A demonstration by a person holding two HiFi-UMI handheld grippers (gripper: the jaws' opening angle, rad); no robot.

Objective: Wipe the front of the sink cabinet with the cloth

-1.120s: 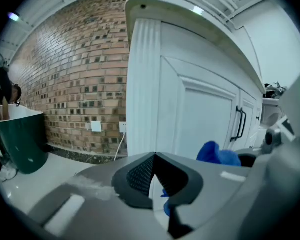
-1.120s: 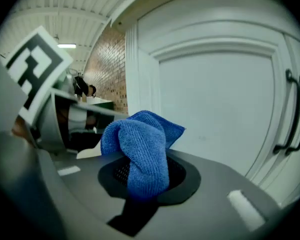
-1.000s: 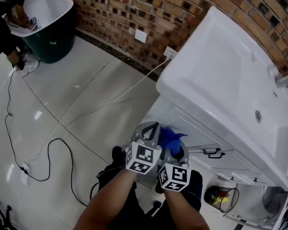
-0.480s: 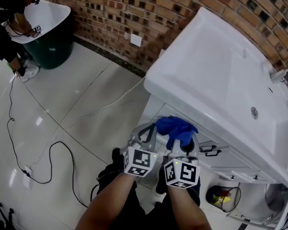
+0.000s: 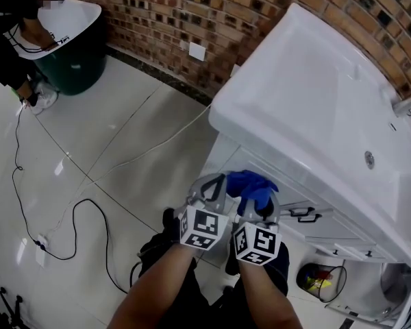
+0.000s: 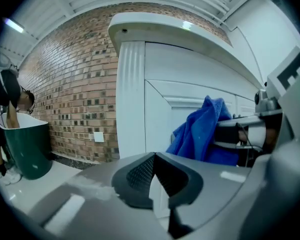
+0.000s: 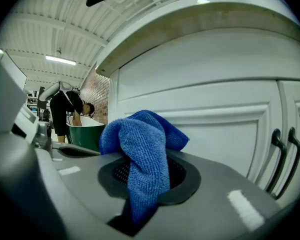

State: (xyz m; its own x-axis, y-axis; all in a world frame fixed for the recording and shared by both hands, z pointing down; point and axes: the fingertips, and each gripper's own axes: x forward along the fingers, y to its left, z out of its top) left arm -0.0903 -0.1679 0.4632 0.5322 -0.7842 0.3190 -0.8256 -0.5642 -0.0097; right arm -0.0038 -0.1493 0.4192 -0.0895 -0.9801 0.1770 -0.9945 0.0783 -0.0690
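Observation:
A bunched blue cloth (image 5: 252, 186) (image 7: 142, 149) (image 6: 204, 133) is clamped in my right gripper (image 5: 259, 208) (image 7: 146, 184), which is shut on it. The cloth is held close to the white panelled front of the sink cabinet (image 5: 260, 177) (image 7: 210, 129) (image 6: 165, 109), just under the rim of the white sink top (image 5: 315, 108); whether they touch I cannot tell. My left gripper (image 5: 209, 196) (image 6: 154, 176) is beside it on the left, shut with nothing between its jaws, pointing at the cabinet's fluted left corner (image 6: 129, 99).
Black door handles (image 7: 282, 159) (image 5: 303, 216) sit right of the cloth. A brick wall (image 5: 212, 19) runs behind. Cables (image 5: 82, 184) trail over the glossy white floor. A person bends over a green-and-white tub (image 5: 68, 40) at far left. A wire bin (image 5: 320, 281) stands lower right.
Both grippers with the cloth shifted slightly relative to the cabinet front, the cloth ending a little lower and closer to the door panel than half a second ago.

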